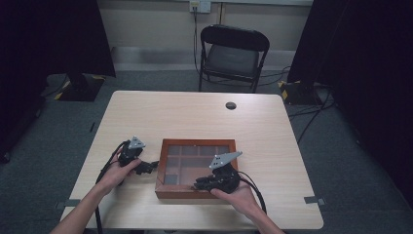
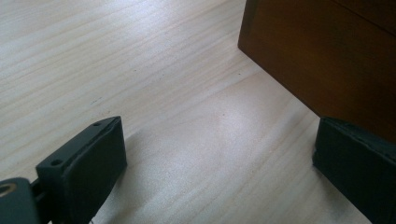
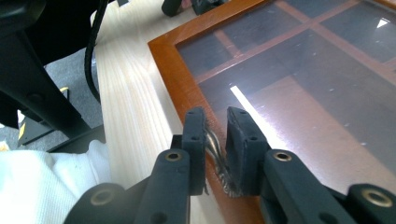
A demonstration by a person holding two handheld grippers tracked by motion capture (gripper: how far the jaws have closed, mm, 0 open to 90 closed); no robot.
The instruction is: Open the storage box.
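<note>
A: Wooden box point(image 1: 197, 195) is sitting on the table point(image 1: 195, 114), toward the near edge, a bit right of the middle. Glass lid is showing dividers and compartments beneath.

B: Right gripper point(image 1: 200, 185)?

A: Right hand point(image 1: 238, 194) is holding it over the box's near side, jaws pointing left across the lid. In the right gripper view the gripper point(image 3: 217, 133) is sitting over the box's point(image 3: 170, 56) wooden frame edge where the glass begins. Jaws are standing nearly together, a narrow slot left between the pads.

B: Clamped on anything?

A: Something thin and pale is showing in the slot, streaked, like strands or glare. Can't tell what it is, nor whether the pads are pressing on it.

B: And the left?

A: Left gripper point(image 1: 150, 167) is resting in the left hand point(image 1: 119, 170) just beside the box's left wall, tips aimed at it. In the left gripper view the gripper point(image 2: 219, 163) has jaws standing wide apart, bare tabletop point(image 2: 140, 70) between them. The far-side jaw is sitting close against the box's point(image 2: 327, 60) dark side; contact I can't confirm.

B: Surroundings?

A: A folding chair point(image 1: 233, 56) is standing beyond the table's far edge. A cable point(image 1: 108, 163) is trailing from the left gripper toward the person.
</note>
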